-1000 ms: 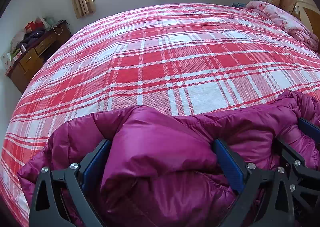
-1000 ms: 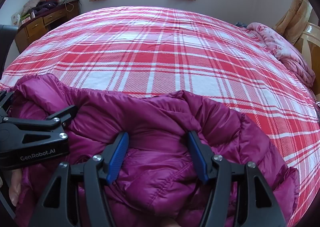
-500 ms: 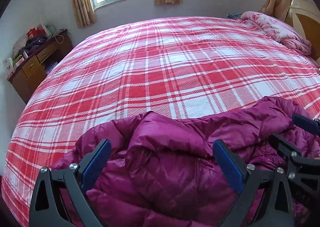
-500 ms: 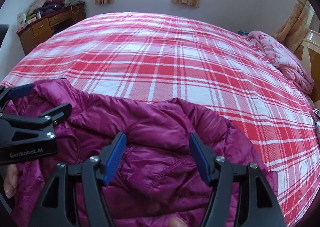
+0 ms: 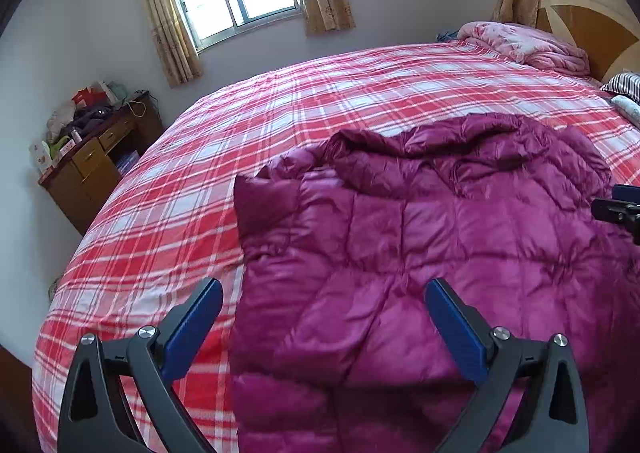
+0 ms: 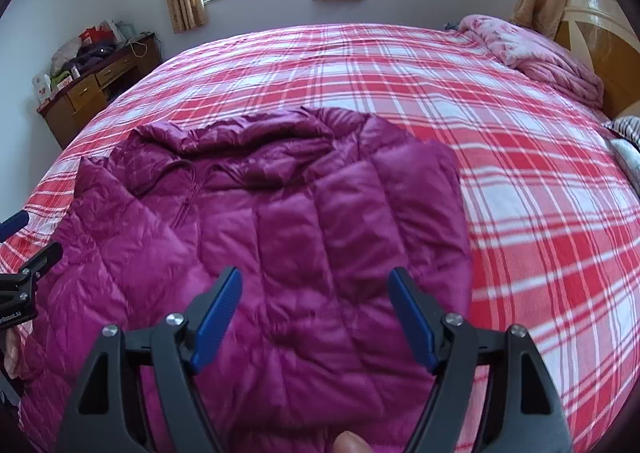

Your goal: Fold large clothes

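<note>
On my far left I see a cluttered wooden desk (image 5: pixel 96 169) against the wall, then the red plaid bed (image 5: pixel 280 125). My left tool (image 5: pixel 320 317) is released, jaws spread above the near left edge of the magenta down jacket (image 5: pixel 440 221), nothing between its blue pads (image 5: pixel 192 329). Further right, my right tool (image 6: pixel 314 309) hangs released over the jacket, jaws just widened and empty; the jacket lies spread on the bed's near side, with a pink quilt (image 6: pixel 536 53) bunched by the headboard.

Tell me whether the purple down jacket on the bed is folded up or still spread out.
Mostly spread out. The purple down jacket lies open across the plaid bedspread, its quilted panels flat; only the far end near the hood is bunched. No neat fold shows.
</note>
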`<act>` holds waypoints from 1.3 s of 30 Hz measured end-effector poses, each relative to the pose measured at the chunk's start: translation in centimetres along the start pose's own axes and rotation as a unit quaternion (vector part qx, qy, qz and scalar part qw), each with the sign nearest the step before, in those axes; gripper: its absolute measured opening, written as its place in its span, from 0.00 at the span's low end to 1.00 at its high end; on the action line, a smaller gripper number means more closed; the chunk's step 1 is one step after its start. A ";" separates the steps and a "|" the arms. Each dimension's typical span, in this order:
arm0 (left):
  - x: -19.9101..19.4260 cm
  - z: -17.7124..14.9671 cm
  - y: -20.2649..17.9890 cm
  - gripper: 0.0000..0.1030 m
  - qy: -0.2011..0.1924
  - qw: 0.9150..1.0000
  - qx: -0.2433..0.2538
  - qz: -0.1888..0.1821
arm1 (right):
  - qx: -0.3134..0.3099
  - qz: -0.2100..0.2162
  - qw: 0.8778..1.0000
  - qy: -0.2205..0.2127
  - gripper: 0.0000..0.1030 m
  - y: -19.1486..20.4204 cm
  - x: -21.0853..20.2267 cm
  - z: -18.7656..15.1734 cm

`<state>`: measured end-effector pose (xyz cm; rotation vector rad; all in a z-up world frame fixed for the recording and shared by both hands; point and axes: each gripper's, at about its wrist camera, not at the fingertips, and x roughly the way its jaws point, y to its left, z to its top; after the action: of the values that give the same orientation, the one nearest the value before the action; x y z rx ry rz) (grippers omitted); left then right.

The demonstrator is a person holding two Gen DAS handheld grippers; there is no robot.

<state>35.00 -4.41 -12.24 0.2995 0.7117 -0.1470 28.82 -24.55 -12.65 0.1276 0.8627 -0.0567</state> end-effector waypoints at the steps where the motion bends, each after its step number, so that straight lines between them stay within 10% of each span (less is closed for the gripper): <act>1: -0.4 -0.9 0.2 0.99 0.004 1.000 -0.003 0.000 | 0.004 -0.002 1.000 0.001 0.75 -0.2 -0.5 -0.7; 29: -10.3 -17.4 4.7 0.99 0.044 0.997 -0.048 0.032 | 0.022 -0.041 0.999 0.002 0.75 -1.2 -9.8 -16.4; 39: -14.0 -22.0 4.3 0.99 0.062 0.996 -0.057 -0.032 | 0.013 -0.045 0.999 0.008 0.75 -0.9 -12.6 -21.2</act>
<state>11.88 7.10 -17.84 0.1781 0.8492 -0.1493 4.55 -22.56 -16.82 0.1146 0.8830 -0.1508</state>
